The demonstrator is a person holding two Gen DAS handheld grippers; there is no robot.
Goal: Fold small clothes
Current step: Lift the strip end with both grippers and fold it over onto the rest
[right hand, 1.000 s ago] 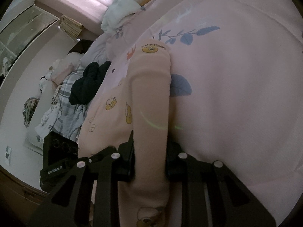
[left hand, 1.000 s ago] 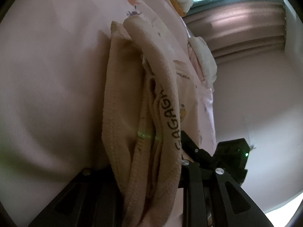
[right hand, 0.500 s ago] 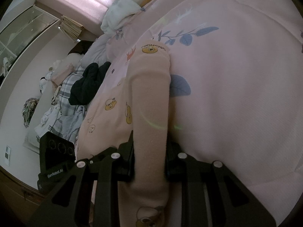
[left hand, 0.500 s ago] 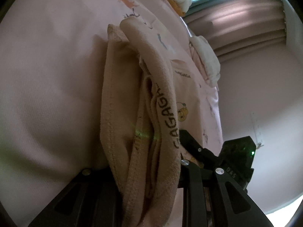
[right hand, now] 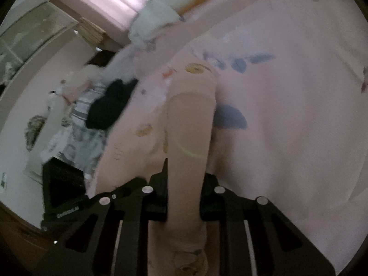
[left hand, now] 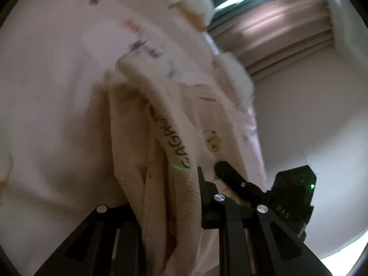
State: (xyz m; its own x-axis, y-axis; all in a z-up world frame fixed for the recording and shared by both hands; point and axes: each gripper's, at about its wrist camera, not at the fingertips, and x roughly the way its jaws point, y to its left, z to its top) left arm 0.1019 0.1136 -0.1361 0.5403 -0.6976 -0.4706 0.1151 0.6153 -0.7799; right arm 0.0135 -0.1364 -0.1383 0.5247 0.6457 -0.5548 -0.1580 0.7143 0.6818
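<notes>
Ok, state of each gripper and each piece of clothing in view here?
Left gripper: shut on the garment's waistband.
Right gripper: shut on the garment's leg.
Small peach bear-print garment: pinched at both ends, draped over the bed.
Dark crumpled garment: heaped, untouched.

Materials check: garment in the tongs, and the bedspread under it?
Garment: looks like soft knit cotton, matte beige-pink, with a looped texture and stitched hem, printed lettering. Bedspread: apparently smooth woven fabric, matte pale pink with leaf prints; blur leaves the weave unclear.
</notes>
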